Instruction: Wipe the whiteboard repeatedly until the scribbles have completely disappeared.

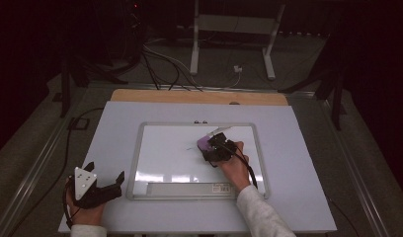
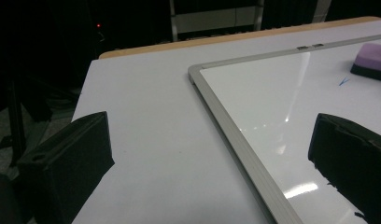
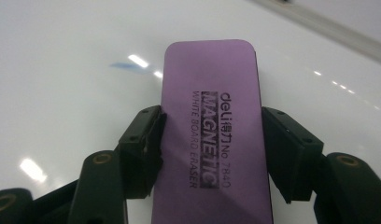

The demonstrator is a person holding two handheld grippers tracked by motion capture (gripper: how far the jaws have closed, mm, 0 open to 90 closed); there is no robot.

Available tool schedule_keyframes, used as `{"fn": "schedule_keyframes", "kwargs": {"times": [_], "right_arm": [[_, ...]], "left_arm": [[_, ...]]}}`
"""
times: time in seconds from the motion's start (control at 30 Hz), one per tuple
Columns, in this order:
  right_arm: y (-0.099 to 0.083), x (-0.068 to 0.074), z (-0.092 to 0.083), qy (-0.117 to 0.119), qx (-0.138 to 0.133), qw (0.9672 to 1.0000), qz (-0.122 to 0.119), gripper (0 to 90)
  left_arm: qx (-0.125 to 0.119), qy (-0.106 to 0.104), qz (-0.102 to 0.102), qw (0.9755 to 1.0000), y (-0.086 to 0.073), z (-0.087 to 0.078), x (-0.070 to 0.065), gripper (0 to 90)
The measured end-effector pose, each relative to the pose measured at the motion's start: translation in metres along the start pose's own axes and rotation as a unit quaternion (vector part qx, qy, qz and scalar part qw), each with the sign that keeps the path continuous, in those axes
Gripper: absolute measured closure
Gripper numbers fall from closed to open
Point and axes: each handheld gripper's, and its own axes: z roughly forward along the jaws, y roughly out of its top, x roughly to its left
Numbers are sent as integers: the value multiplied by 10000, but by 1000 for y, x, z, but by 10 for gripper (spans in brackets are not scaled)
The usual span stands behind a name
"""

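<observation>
My right tongs (image 3: 212,140) grip the purple eraser (image 3: 212,116), marked "deli MAGNETIC WHITE BOARD ERASER No 7840", on the whiteboard (image 1: 165,143); my left tongs (image 2: 212,158) gape empty at the desk's (image 1: 115,118) near left corner.

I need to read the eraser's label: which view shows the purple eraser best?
The right gripper view: the purple eraser lies close between the right claw pads, printing legible. The high view shows a small purple patch; the left gripper view shows one end at its edge.

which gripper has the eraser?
The right gripper, clamped on the purple eraser over the whiteboard; the left gripper sits open off the board.
</observation>
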Motion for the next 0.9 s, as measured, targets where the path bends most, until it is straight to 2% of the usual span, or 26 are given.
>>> {"fn": "schedule_keyframes", "kwargs": {"times": [0.07, 0.13, 0.23, 0.33, 0.5, 0.53, 0.6, 0.73, 0.83, 0.9], "right_arm": [[2, -5, 3, -29, -4, 9998, 178, 414], [5, -5, 5, -71, -5, 9997, 221, 414], [10, 2, 8, -61, 26, 9999, 92, 414], [13, 12, 10, 186, 25, 9998, 6, 414], [14, 31, 10, 611, 68, 9973, -393, 414], [14, 34, 10, 613, 73, 9969, -480, 414], [15, 33, 10, 632, 100, 9968, -482, 414], [17, 21, 13, 242, 28, 9996, -169, 414], [17, 16, 14, 190, 21, 9998, 84, 414], [17, 21, 14, 177, 10, 9998, -16, 414]], "left_arm": [[3, -3, 5, 10000, 0, 0, 0, 5], [19, -8, 14, 10000, 0, 1, -1, 5], [22, -11, 26, 10000, 0, 1, -1, 5], [17, -7, 19, 10000, 0, 1, -1, 5], [9, -10, 8, 10000, 0, 1, 0, 5], [7, -10, 8, 10000, 0, 1, 0, 5], [4, -8, 5, 10000, 0, 1, 0, 5], [0, -2, -2, 10000, 0, 0, 0, 5], [6, -12, 0, 10000, 0, 1, 0, 5], [24, -21, 23, 10000, 0, 2, 0, 5]]}}
